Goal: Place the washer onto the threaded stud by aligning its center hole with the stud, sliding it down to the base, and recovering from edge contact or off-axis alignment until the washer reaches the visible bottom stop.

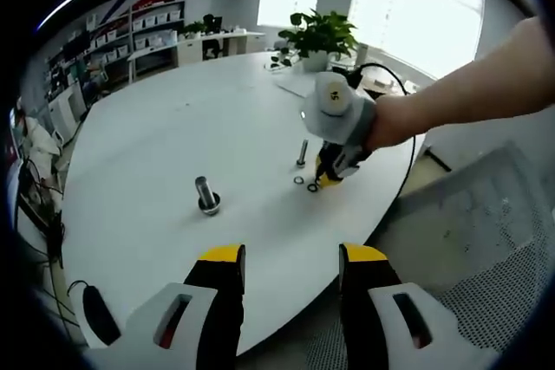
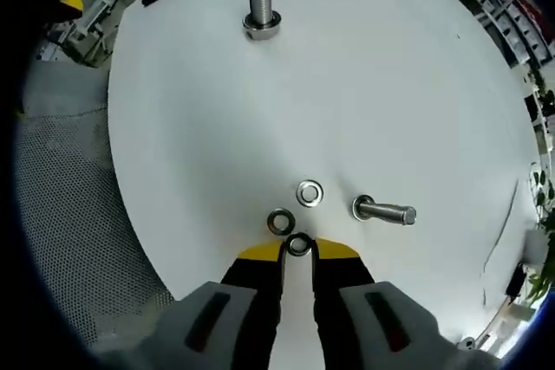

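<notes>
On white table (image 2: 173, 127): upright large stud (image 2: 261, 6) far off; smaller bolt (image 2: 384, 210) nearer; right gripper (image 2: 298, 247) jaws nearly closed, pinching washer (image 2: 299, 244) by rim; left gripper (image 1: 290, 259) parted, empty; washer likely light, stiff, slippery; keep edge grip.

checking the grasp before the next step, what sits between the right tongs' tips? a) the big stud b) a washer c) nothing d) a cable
b: in the right gripper view a washer sits pinched between the tips of the right tongs, with two more washers lying loose on the table just beyond.
</notes>
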Tool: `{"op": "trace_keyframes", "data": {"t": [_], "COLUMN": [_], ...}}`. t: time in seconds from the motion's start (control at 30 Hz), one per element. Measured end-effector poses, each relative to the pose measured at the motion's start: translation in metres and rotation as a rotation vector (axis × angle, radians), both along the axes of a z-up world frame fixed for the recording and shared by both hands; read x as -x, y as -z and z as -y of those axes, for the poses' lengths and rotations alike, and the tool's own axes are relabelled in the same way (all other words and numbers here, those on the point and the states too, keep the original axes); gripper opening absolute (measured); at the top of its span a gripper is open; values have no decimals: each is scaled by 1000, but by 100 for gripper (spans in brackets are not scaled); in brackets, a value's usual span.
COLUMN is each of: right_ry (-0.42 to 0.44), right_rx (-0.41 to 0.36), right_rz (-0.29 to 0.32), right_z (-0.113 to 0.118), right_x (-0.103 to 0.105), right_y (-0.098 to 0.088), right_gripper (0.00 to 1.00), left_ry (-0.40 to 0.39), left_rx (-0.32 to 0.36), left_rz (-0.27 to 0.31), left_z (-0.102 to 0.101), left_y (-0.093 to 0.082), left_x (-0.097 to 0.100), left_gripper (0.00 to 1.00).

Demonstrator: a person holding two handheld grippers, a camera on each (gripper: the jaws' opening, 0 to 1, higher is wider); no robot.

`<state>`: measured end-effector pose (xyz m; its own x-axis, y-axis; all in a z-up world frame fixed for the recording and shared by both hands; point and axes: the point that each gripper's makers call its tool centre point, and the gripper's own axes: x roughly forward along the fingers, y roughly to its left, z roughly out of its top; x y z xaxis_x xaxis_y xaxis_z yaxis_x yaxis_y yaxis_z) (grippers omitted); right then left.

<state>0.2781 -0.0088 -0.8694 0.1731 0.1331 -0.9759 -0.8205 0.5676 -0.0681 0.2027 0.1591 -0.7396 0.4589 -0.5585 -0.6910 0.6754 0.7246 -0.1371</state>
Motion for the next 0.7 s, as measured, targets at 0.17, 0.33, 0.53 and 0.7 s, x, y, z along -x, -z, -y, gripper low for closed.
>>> {"op": "trace_keyframes", "data": {"t": [0.17,0.33,0.53,0.7], "right_ry": [77,117,118,102], "right_rx": [-51,-62,-78,-99], "right_rz": [-21,-5,11,54], "right_z": [2,10,11,8], "right_x": [-1,-7,-16,-26], "right_y": [-2,-9,-23,-43], "right_gripper": [13,14,14,14], "left_ry": [-3,-3,-8,-5], "left_rx": [3,-2,-1,-2], "left_rz": [3,0,1,2], "left_z": [0,-1,-2,-1], "left_y": [-1,0,0,0], "left_x": [-1,-1,-1,-1], "left_gripper": [42,42,41,41]}}
